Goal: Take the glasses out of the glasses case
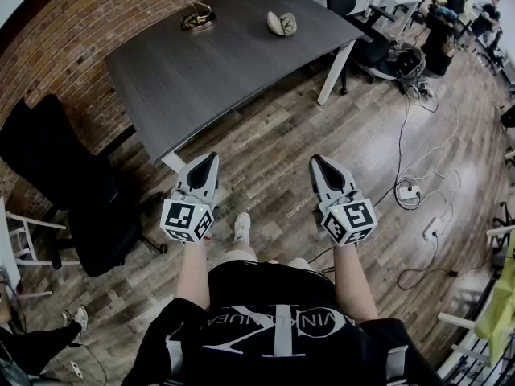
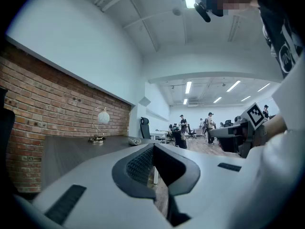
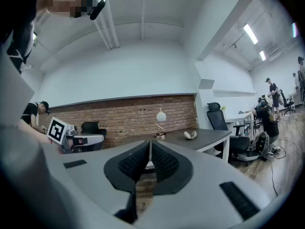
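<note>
While the glasses case [image 1: 282,23] lies far off at the top of the head view, on the far part of the dark table [image 1: 217,71], the task has not really started; I judge this to be the approach step. The case is a small, pale, rounded shape. It is too small here for me to tell whether its lid is up, and I can't see the glasses at all. To its left on the same table, well apart from it, stands a lamp [image 1: 198,16] with a round white globe, close to the brick wall [image 1: 56,47].

My left gripper [image 1: 211,158] and right gripper [image 1: 316,160] hang side by side in the lower middle of the frame, over the wooden floor [image 1: 273,159] just short of the table's near corner. Both point toward the table. In each gripper view the ribbed pads are pressed together with nothing between them, so both are closed and empty. The case shows small above the jaws in the right gripper view [image 3: 190,135]. A black office chair [image 1: 72,191] stands at the left.

Next, I reckon, I must step up to the table, spread the jaws, steady the case with one gripper and reach for the lid or the glasses with the other.
</note>
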